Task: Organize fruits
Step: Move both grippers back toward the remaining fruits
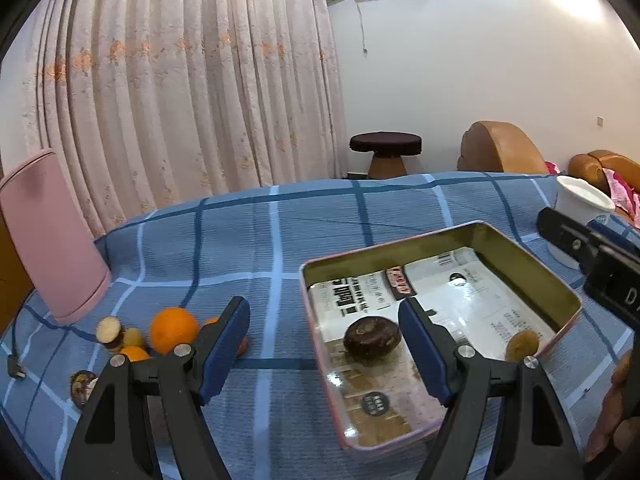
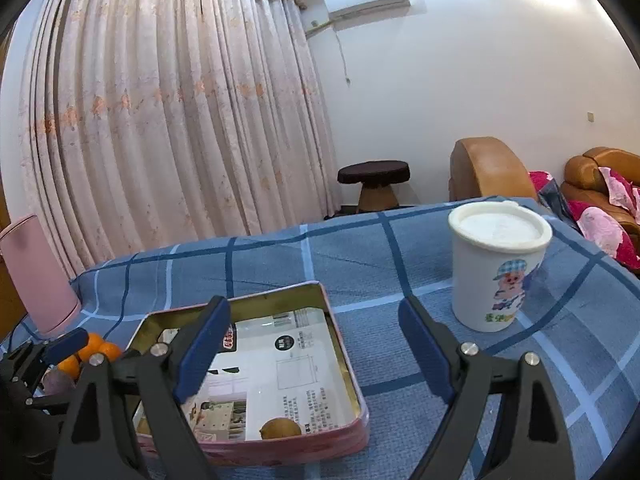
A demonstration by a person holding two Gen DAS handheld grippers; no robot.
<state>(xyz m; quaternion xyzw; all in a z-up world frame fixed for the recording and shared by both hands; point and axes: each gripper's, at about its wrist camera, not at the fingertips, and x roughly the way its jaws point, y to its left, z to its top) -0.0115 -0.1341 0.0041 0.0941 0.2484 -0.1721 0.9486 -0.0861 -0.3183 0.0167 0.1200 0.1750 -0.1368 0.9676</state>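
A pink tin tray (image 1: 532,268) with a gold inner wall lies on the blue checked cloth. In it lie a dark brown round fruit (image 1: 372,338) and a small tan fruit (image 1: 522,345); the tan fruit also shows in the right wrist view (image 2: 280,428), in the tray (image 2: 344,364). A pile of oranges (image 1: 174,330) with other small fruits lies left of the tray, also visible in the right wrist view (image 2: 90,346). My left gripper (image 1: 324,312) is open and empty, its right finger over the tray beside the dark fruit. My right gripper (image 2: 314,316) is open and empty above the tray's right edge.
A white lidded cup (image 2: 496,268) stands right of the tray. A pink cylinder (image 1: 52,236) stands at the far left with a black cable (image 1: 16,364) beside it. A cut brown piece (image 1: 110,332) and a dark fruit (image 1: 82,388) lie by the oranges. Curtains, a stool and sofas are behind.
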